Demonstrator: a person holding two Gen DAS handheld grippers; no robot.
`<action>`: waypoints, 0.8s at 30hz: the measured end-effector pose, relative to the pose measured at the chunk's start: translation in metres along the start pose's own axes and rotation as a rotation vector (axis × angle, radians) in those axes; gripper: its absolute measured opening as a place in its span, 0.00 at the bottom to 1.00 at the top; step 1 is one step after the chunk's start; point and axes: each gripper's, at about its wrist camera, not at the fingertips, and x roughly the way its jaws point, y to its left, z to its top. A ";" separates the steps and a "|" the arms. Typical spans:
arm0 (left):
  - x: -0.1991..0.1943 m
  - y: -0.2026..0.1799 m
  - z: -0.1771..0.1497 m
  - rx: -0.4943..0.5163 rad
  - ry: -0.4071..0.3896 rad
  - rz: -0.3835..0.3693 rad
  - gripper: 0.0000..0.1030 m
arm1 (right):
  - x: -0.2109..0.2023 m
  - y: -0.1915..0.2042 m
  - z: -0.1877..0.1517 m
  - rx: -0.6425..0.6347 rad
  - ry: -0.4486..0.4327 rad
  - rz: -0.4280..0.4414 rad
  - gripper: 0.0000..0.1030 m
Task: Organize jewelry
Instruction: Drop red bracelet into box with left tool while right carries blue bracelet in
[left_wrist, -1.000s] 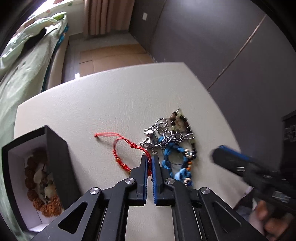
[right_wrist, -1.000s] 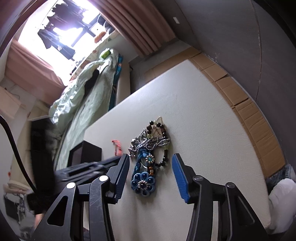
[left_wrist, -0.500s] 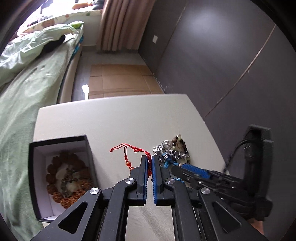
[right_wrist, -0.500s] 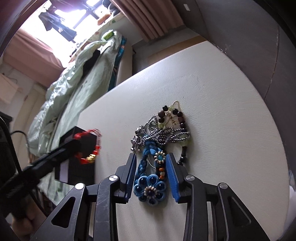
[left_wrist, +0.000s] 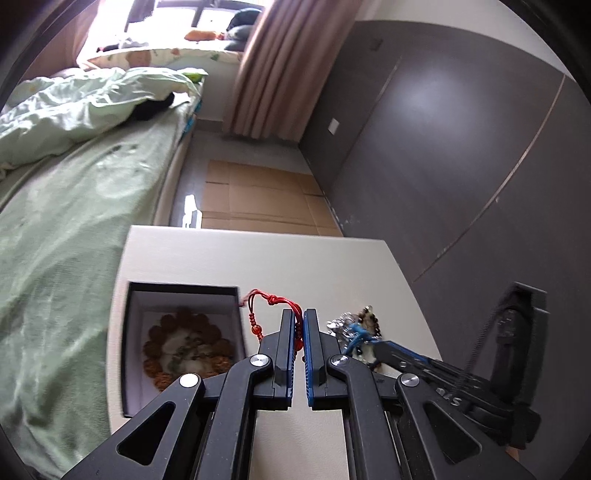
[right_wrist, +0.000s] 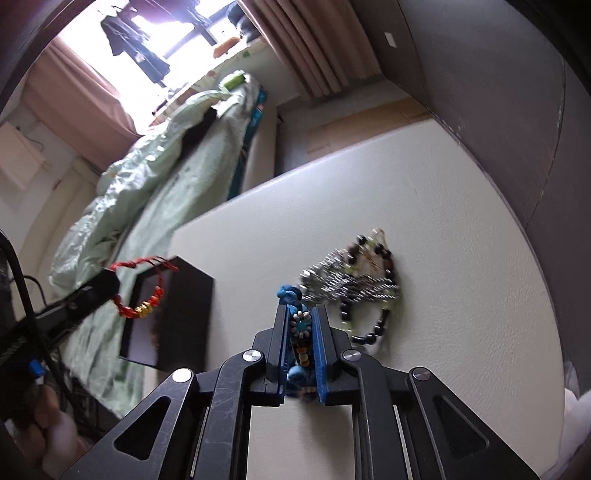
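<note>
Lifted red bracelet (left_wrist: 275, 301) stays pinched in left fingers (left_wrist: 286, 332); right fingers (right_wrist: 319, 332) closing around blue bracelet (right_wrist: 301, 328).

Counter (right_wrist: 461, 295) far half bare; open passage there. Black box (right_wrist: 184, 295) stands at left edge, bed (left_wrist: 55, 258) just beyond. Heap of chains and beads (right_wrist: 354, 280) blocks centre right. Dark wall (left_wrist: 461, 166) closes the right side.

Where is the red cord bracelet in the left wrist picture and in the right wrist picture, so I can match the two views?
Left wrist view: red cord bracelet at lower centre, clamped in the left gripper, beside the box.
Right wrist view: it hangs at the left, from the left gripper.
Shared landmark: the open black box on the white table.
</note>
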 end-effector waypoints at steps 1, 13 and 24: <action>-0.003 0.004 0.001 -0.005 -0.004 0.001 0.04 | -0.003 0.003 0.000 -0.005 -0.010 0.004 0.13; -0.010 0.045 0.004 -0.075 -0.010 0.039 0.04 | -0.030 0.042 0.001 -0.072 -0.132 0.072 0.13; -0.015 0.076 0.004 -0.198 -0.027 0.074 0.65 | -0.017 0.077 0.005 -0.100 -0.137 0.162 0.13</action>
